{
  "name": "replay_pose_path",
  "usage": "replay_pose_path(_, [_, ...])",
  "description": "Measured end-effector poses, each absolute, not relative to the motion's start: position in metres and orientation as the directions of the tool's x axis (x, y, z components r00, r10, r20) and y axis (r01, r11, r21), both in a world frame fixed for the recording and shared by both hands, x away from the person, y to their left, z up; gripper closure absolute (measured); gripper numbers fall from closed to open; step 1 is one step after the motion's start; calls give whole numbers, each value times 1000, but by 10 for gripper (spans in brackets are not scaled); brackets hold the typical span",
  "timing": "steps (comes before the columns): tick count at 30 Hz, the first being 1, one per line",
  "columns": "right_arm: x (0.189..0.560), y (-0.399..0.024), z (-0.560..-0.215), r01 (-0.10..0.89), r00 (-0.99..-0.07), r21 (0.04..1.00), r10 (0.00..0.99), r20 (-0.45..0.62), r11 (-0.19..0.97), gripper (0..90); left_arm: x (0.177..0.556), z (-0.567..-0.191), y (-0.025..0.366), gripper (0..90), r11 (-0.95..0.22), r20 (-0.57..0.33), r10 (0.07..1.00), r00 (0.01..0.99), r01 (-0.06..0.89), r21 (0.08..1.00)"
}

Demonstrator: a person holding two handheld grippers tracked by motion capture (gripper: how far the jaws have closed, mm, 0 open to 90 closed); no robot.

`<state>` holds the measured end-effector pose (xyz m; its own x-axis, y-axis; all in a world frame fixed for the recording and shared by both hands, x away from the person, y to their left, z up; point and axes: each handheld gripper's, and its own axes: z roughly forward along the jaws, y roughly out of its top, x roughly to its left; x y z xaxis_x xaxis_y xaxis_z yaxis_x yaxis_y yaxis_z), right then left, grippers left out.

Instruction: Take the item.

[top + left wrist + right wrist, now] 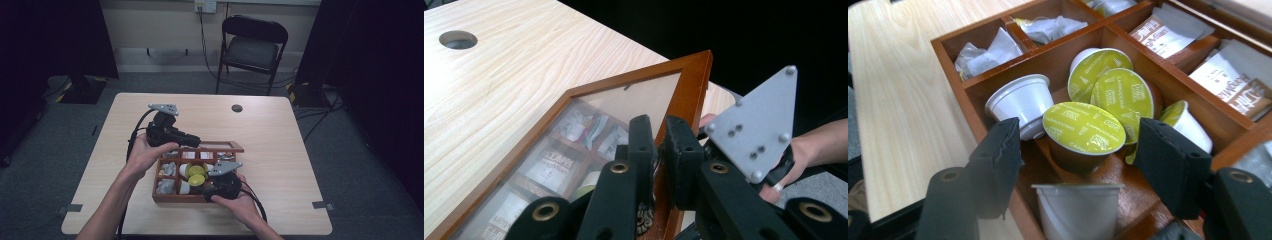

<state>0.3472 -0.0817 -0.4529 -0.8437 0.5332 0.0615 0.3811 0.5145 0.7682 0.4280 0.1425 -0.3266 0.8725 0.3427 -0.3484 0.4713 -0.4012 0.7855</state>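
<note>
A person is sitting at a light wooden table (280, 150) with a gripper in each hand, working over a wooden compartment box (172, 197) that is lying near the front middle of the tabletop. The left gripper (192, 141) is reaching in from the left side and holding the box's hinged lid (691, 85), a wooden frame with a clear pane; in the left gripper view its two black jaws are standing almost together, clamped on the frame's edge, and the lid is standing propped up at an angle over the rear compartments. Through the pane, printed sachets (549, 167) are showing in the compartments beneath.

The right gripper (206, 186) is hovering over the front of the open box. In the right gripper view its jaws are standing apart with nothing pressed between them, a brown capsule with a yellow-green lid (1083, 131) sitting just beyond the gap. That capsule is lying in the middle compartment among others: a white capsule (1020, 102) tipped on its side to the left, two more yellow-lidded ones (1120, 92) leaning behind it, and another white cup (1078, 210) standing close in front of the jaws. Crumpled wrappers (990, 50) are filling the far compartments, and flat sachets (1163, 32) are lying in those to the right.
</note>
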Motion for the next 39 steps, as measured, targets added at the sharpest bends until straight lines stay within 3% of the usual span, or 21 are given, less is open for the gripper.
replay_pose_path(16, [360, -54, -463, 397, -843, 693, 538, 15, 602, 343, 428, -327, 143, 826, -399, -353, 341, 871, 474, 785])
replay_pose_path(39, [362, -48, -469, 449, -830, 605, 558, 11, 657, 379, 428, -327, 142, 826, -402, -348, 343, 872, 472, 785])
